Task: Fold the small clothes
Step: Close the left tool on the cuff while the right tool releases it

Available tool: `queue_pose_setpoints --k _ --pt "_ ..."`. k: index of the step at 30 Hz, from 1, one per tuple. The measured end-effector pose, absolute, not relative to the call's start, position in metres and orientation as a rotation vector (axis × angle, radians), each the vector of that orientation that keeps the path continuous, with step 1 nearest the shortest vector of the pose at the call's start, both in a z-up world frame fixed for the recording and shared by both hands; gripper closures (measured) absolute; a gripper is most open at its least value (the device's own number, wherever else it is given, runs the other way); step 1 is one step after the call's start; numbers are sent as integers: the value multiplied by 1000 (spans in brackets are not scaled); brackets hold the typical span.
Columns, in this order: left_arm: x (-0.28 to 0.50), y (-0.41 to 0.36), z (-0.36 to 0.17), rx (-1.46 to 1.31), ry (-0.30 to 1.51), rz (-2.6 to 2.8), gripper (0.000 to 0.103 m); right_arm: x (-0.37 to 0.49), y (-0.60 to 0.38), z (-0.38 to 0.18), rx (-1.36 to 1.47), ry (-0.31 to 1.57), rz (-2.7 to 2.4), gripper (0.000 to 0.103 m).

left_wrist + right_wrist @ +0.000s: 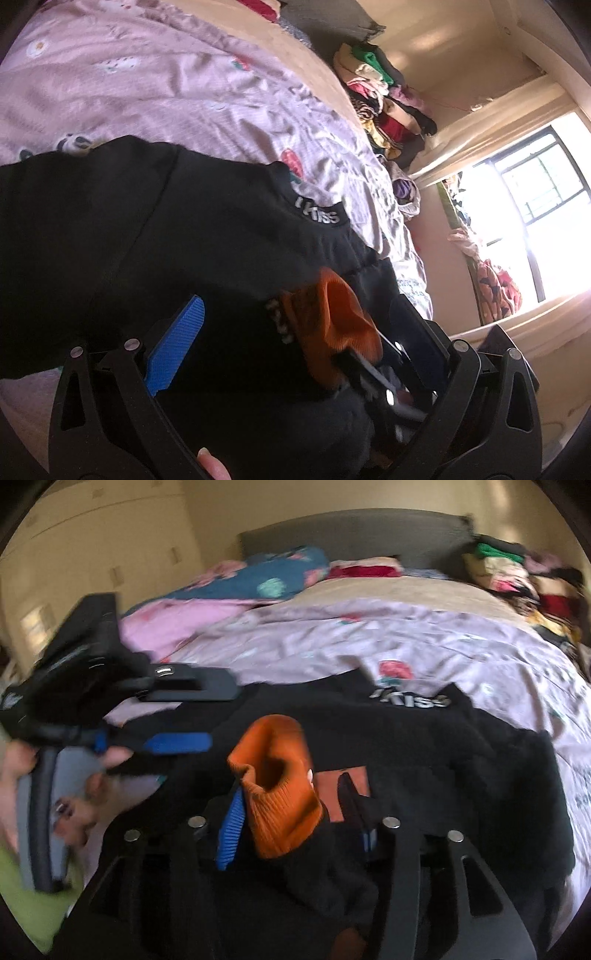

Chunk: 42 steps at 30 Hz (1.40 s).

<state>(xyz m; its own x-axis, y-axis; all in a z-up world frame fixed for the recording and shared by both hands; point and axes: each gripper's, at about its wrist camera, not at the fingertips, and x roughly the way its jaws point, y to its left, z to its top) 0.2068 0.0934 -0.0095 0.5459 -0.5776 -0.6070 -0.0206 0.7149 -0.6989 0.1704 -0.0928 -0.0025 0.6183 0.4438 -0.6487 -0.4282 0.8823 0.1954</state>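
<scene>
The black garment (424, 746) lies spread on the bedsheet (406, 642), near the bed's front edge; the orange cuff (280, 794) rests on it; behind, pillows (266, 576) sit against the headboard (354, 535); a clothes pile (517, 576) lies far right.

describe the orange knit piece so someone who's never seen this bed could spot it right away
On the bed's pink floral sheet lies a black garment lettered "Kiss". At its near edge, between the right gripper's open fingers, sits the orange ribbed cuff, the only bright orange against the black.

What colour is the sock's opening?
Orange, a ribbed knit cuff on a black sock. It shows best in the right wrist view.
</scene>
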Motion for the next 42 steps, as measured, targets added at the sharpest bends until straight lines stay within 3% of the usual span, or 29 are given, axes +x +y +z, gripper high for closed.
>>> queue_pose_setpoints --k 20,22,24,26,27,28,37,42 --pt "210 78 -39 -691 1079 -343 11 179 -199 23 181 743 398 45" --pt "211 70 -46 -673 1104 -338 30 180 -209 22 204 749 362 45" --pt "210 61 -49 -610 1115 -317 38 180 -219 22 218 744 327 45" --pt "209 54 -47 -557 1104 -310 63 179 -231 24 232 730 292 45" --pt "208 52 -46 -553 1099 -317 86 179 -236 25 241 723 280 45" --pt "207 50 -43 -543 1083 -329 96 179 -244 26 254 714 260 45" --pt "190 51 28 -408 839 -357 101 170 -301 32 312 659 52 44" --pt "201 57 20 -399 880 -321 101 177 -296 22 286 700 18 44"
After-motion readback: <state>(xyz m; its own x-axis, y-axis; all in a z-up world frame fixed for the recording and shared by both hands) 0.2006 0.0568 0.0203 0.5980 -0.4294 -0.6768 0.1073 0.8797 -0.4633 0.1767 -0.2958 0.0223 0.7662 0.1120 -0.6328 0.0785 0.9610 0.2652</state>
